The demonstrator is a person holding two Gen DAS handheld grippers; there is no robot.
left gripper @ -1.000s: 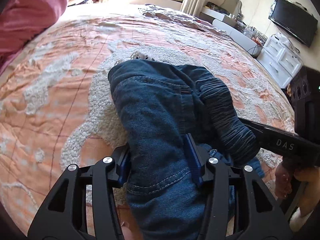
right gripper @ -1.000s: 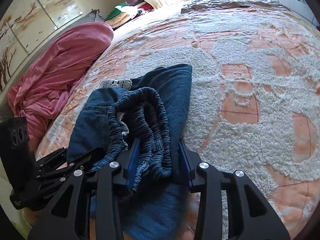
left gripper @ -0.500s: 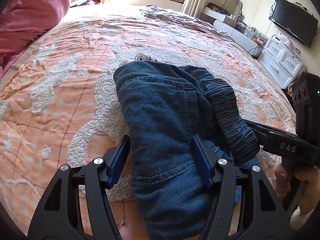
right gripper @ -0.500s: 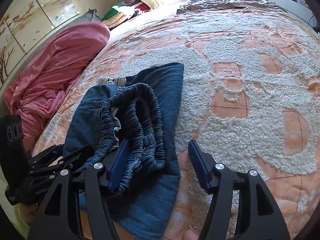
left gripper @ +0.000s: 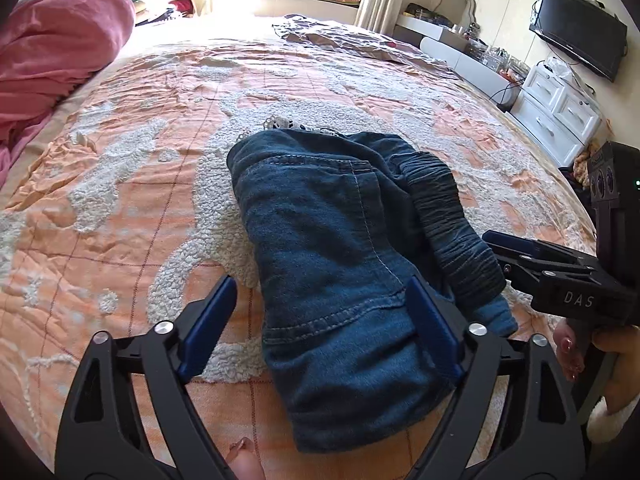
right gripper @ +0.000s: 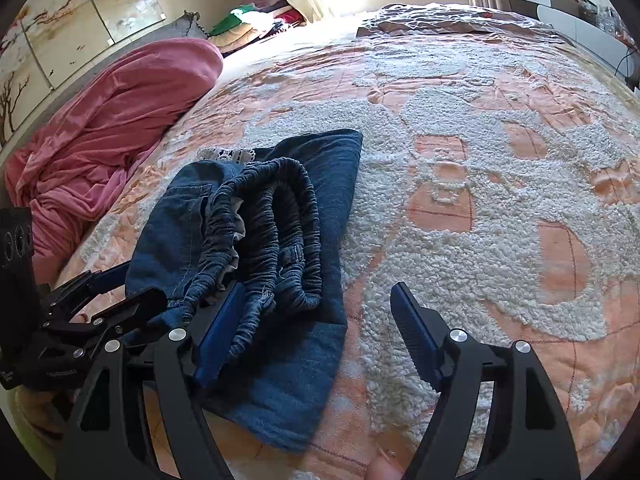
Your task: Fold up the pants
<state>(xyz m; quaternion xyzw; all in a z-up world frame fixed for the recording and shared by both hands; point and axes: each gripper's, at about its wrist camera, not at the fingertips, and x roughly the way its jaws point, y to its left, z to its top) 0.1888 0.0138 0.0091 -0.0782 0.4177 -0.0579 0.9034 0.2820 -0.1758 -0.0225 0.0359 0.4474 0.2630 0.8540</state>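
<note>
The blue denim pants (left gripper: 332, 240) lie folded in a bundle on the orange and white bedspread (left gripper: 120, 152). Their gathered elastic waistband (right gripper: 276, 232) lies on top, towards the right gripper. My left gripper (left gripper: 324, 300) is open, its blue pads either side of the near end of the bundle. My right gripper (right gripper: 316, 312) is open, its left pad against the waistband and its right pad over the bedspread (right gripper: 480, 184). Each gripper shows in the other's view: the right one (left gripper: 560, 272), the left one (right gripper: 80, 320).
A pink blanket (right gripper: 108, 128) is heaped at the left side of the bed. A grey quilt (left gripper: 352, 36) lies at the far end. White drawers (left gripper: 560, 108) and a wall TV (left gripper: 580, 36) stand beyond the bed's right edge.
Both grippers opened and let go of the pants. They have drawn back a little, and the bundle now rests on the bed.
</note>
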